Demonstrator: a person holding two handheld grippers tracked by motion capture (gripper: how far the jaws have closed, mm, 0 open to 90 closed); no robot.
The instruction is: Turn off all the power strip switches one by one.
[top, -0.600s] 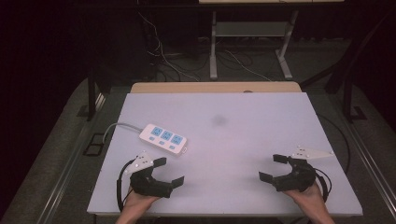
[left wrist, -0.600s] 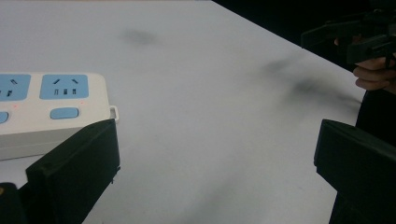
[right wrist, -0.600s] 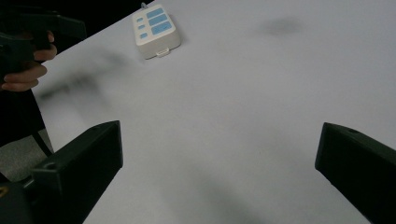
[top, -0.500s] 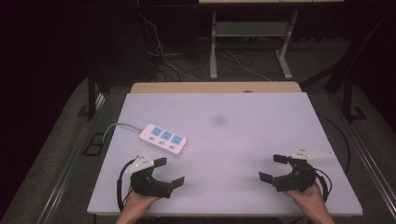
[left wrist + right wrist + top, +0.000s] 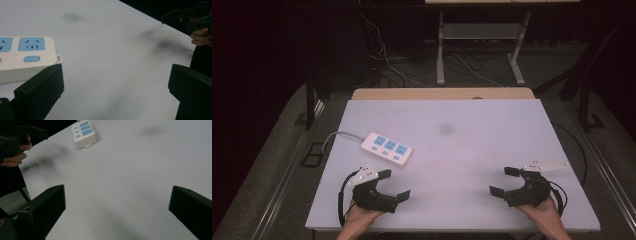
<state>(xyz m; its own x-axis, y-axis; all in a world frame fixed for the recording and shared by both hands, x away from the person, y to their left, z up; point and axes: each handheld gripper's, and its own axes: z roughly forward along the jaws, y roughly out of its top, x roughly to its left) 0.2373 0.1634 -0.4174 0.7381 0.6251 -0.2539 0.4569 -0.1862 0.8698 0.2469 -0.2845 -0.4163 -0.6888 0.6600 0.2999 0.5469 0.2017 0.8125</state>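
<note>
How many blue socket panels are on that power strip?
3, in a row along the top of the white power strip, which lies at the table's left side, beyond the left gripper.

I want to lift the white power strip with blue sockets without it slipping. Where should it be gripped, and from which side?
Grip the white rectangular plastic power strip across its narrow width, near the middle, coming from above. It lies flat with long, straight sides; the left hand-held gripper, open, is nearest.
</note>
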